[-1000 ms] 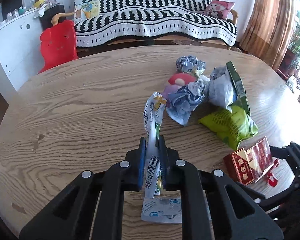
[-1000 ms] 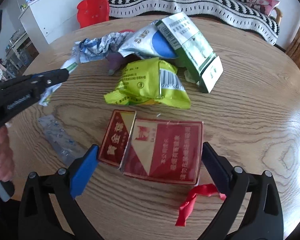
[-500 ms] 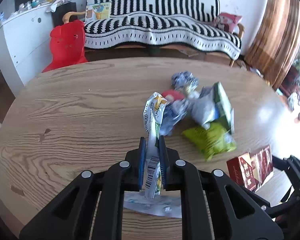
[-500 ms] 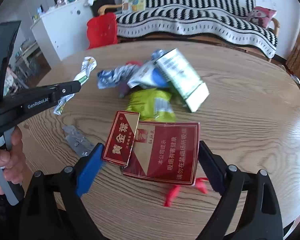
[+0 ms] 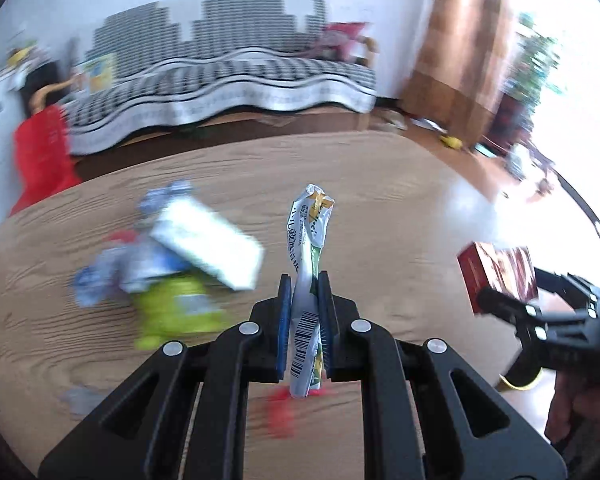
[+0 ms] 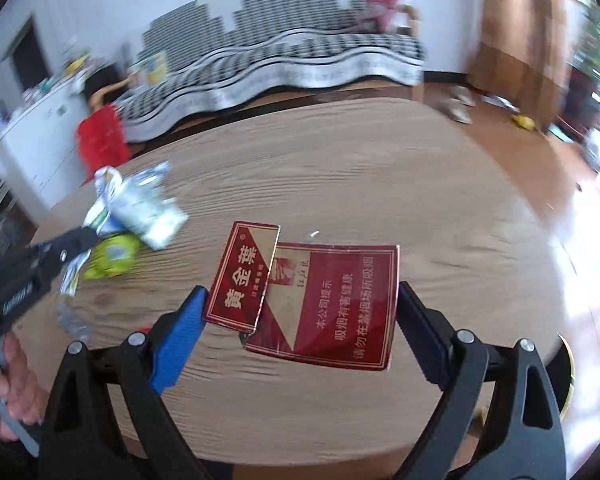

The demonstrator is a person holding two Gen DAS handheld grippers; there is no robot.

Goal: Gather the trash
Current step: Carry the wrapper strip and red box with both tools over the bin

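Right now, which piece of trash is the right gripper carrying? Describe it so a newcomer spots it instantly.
Start at the round wooden table, then find the right gripper in the foreground. Between its wide-set jaws, pressed from both sides, is a flattened red carton with gold trim and Chinese print. The pile to its left is green, white and blue wrappers; only this piece is red and flat.

An oval wooden table point(image 6: 340, 168) with a pale oak grain carries a blurred heap of litter at its left side: a lime-green crinkled snack bag point(image 5: 176, 316), a white and green flattened carton point(image 5: 208, 248) lying across it, and crumpled blue-and-silver foil wrappers point(image 5: 100, 280) just beside them. Nearer the front edge lie a small red scrap point(image 5: 282, 412) and a flat silvery blister sheet point(image 6: 70, 320), well apart from the heap.
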